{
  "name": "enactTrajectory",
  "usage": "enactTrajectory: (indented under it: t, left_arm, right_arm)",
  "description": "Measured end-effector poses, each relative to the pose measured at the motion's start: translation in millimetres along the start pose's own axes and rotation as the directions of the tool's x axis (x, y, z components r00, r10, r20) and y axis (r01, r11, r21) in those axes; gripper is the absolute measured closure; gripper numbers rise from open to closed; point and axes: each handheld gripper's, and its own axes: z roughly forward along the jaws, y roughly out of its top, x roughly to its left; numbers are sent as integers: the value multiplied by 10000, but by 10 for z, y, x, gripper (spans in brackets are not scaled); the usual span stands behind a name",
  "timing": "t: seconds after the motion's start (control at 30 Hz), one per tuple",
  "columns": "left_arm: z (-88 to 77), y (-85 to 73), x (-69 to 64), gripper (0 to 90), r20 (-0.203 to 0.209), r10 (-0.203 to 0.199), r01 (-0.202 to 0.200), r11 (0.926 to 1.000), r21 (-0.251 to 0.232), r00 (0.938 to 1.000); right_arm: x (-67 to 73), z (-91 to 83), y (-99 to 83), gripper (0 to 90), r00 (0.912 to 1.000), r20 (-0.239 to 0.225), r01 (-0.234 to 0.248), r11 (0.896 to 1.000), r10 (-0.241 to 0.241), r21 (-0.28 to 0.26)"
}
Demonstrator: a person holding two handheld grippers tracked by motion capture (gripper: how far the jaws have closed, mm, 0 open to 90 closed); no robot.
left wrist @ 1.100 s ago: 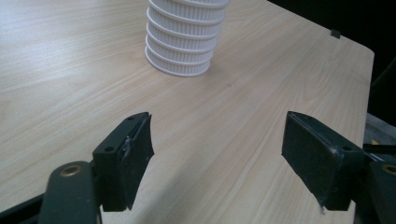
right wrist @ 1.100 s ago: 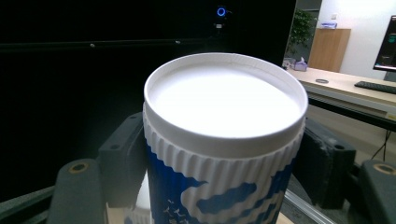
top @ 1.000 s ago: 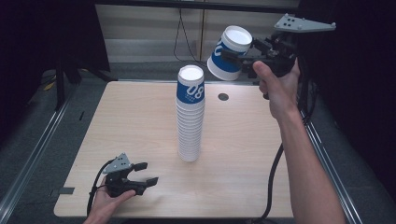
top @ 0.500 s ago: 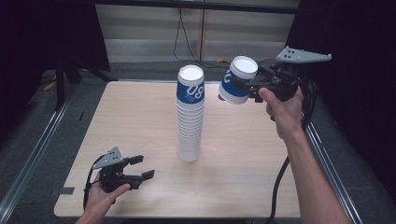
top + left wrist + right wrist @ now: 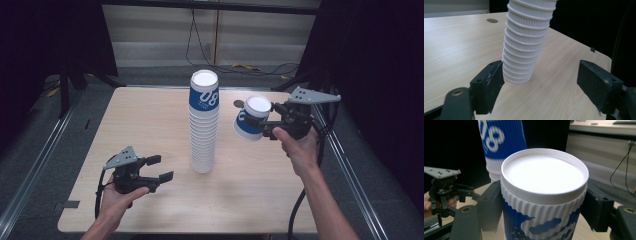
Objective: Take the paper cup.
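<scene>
The right gripper [image 5: 261, 126] is clenched on a blue-and-white paper cup [image 5: 250, 120], holding it tilted in the air just right of the tall cup stack [image 5: 203, 125], apart from it. The stack stands upright near the middle of the wooden surface [image 5: 150, 125]. Down at the front left, the left gripper [image 5: 160, 168] has just been opening its jaws; nothing sits between them.

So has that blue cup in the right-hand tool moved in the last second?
Yes. The blue cup has come down from above the cup stack's top to beside it.
</scene>
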Motion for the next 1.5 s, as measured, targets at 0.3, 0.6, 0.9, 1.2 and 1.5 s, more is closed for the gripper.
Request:
enactTrajectory:
  t: [0.3, 0.6, 0.9, 1.2, 1.5]
  left_arm:
    - [126, 32, -73, 177, 482, 200, -211, 9995, 228, 9986]
    - [131, 10, -166, 161, 847, 567, -600, 9975, 369, 9948]
    - [173, 26, -265, 161, 1378, 645, -704, 9968, 389, 9884]
    - [252, 9, -296, 162, 1745, 466, -555, 9974, 464, 9835]
    - [302, -3, -360, 159, 2217, 579, -706, 9962, 501, 9734]
  right_arm:
    - [104, 42, -349, 273, 9986, -492, -197, 9998, 201, 76]
    - [264, 137, -757, 275, 9926, -1094, -495, 9983, 524, 293]
    - [441, 336, -983, 276, 9841, -1685, -455, 9970, 555, 627]
    - [615, 567, -1107, 279, 9652, -2539, -511, 9972, 632, 538]
    - [725, 678, -1144, 279, 9524, -2969, -582, 9973, 688, 442]
